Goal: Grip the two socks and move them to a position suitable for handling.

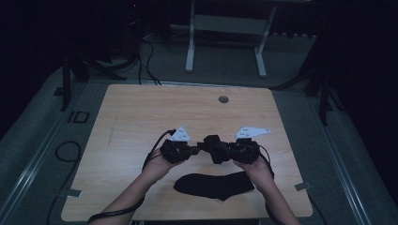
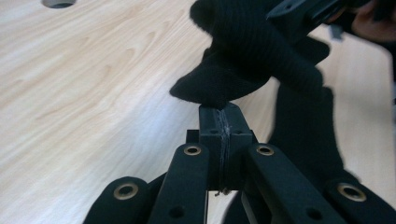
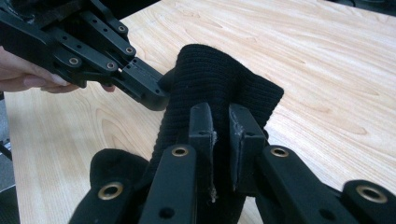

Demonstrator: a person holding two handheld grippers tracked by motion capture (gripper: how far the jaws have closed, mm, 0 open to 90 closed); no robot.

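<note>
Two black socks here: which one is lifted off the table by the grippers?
The farther sock, bunched up between the left gripper and right gripper, each pinching it. The other sock lies flat on the table, near the person.

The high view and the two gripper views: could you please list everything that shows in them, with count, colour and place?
Sock in the grippers: one, black, ribbed, held above the table between both grippers.
Sock on the table: one, black, lying flat near the front edge, between the forearms.
Table: one, light wood, with a round hole near its far edge.
White frame: one, on the floor beyond the table.
Cables: several, black, on the floor at far left.
Left gripper: one, black, jaws pinched on the sock's edge.
Right gripper: one, black, jaws clamped on the same sock.
</note>
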